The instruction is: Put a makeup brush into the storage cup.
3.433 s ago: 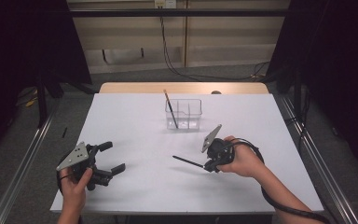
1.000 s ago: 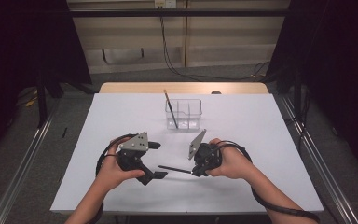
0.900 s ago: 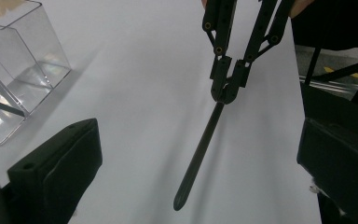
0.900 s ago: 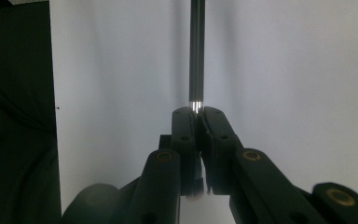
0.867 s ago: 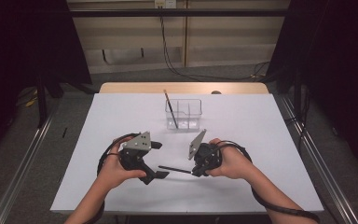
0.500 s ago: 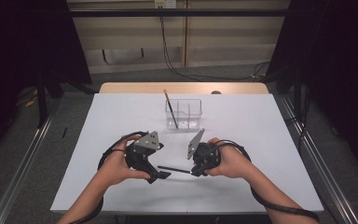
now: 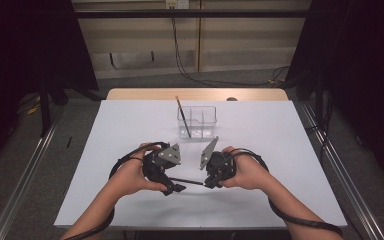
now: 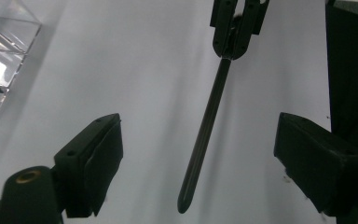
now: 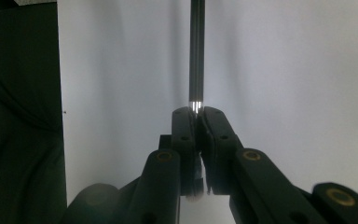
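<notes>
A thin black pen (image 7: 187, 181) hangs level just above the white table (image 7: 130, 125) near its front. My right gripper (image 7: 207, 182) is shut on one end of it, and the right gripper view has the pen (image 9: 196, 46) running straight out from the pressed pads (image 9: 196, 116). My left gripper (image 7: 172, 180) faces it from the left. Its jaws have just been closing, but they still stand wide apart with the pen's free end (image 8: 200, 154) between them and touching neither pad (image 8: 105, 149). The right gripper (image 8: 233, 23) appears beyond, gripping the pen's far end.
A clear plastic box (image 7: 203, 116) stands behind the hands at mid-table, and a brown pencil (image 7: 182, 116) leans in it. Its corner (image 8: 4, 51) appears in the left gripper view. Cables loop from both grippers over the table front.
My left hand has come from the table's left front across to the right gripper. The pen's free end now lies between the left jaws. The right hand has stayed still over the last second.
</notes>
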The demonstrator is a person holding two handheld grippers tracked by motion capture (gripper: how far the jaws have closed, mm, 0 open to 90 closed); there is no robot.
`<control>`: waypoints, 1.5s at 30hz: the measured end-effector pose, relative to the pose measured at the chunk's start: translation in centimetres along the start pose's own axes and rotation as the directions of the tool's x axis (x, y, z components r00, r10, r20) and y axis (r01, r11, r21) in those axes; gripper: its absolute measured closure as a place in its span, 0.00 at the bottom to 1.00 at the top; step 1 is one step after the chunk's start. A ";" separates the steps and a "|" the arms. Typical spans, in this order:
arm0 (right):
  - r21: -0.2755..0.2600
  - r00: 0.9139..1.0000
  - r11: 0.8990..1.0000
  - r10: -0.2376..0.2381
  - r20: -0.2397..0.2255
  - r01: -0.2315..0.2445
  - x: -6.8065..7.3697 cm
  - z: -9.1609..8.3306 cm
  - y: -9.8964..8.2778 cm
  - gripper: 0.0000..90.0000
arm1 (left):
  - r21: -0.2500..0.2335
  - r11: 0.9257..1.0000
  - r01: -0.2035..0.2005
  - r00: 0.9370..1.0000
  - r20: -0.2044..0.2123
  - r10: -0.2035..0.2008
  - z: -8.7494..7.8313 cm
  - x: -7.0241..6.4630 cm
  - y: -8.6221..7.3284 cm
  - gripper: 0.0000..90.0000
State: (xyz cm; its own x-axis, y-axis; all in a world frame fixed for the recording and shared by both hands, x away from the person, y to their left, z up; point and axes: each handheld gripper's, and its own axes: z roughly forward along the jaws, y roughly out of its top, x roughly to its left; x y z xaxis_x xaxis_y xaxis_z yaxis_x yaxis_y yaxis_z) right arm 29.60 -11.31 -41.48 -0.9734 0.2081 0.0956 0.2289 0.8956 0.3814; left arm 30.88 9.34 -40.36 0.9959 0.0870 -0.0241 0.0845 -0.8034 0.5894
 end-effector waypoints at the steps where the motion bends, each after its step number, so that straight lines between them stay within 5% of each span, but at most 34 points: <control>1: -0.001 1.000 1.000 0.001 -0.002 -0.001 0.0 0.0 0.0 0.94 | 0.006 1.000 -0.007 1.000 0.005 0.007 0.1 0.0 0.2 0.20; 13: -0.005 1.000 1.000 0.001 0.001 -0.001 0.0 -0.2 0.0 0.94 | 0.053 0.998 -0.045 0.997 0.070 0.041 0.8 0.0 1.2 0.50; 24: -0.010 1.000 1.000 -0.011 0.000 0.011 0.1 -0.3 0.4 0.94 | 0.104 0.993 -0.061 0.996 0.071 0.054 1.4 -0.2 1.9 0.71; 36: -0.018 0.999 0.999 -0.034 -0.003 0.034 0.2 -0.3 0.6 0.94 | 0.111 0.992 -0.065 0.995 0.084 0.056 2.1 -0.1 1.7 0.88; 45: -0.055 0.999 0.998 -0.042 -0.001 0.042 0.2 -1.1 0.6 0.93 | 0.110 0.993 -0.051 0.993 0.115 0.038 2.5 0.0 1.0 0.91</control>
State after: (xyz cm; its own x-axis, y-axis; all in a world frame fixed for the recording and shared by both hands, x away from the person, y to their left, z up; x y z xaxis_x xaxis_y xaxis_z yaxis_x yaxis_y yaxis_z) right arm 29.55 -11.11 -40.23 -0.9821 0.1703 0.0803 0.1882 0.8803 0.4354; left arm 31.08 7.09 -41.80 0.9955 -0.0117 -0.0945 0.0370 -0.8669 0.4971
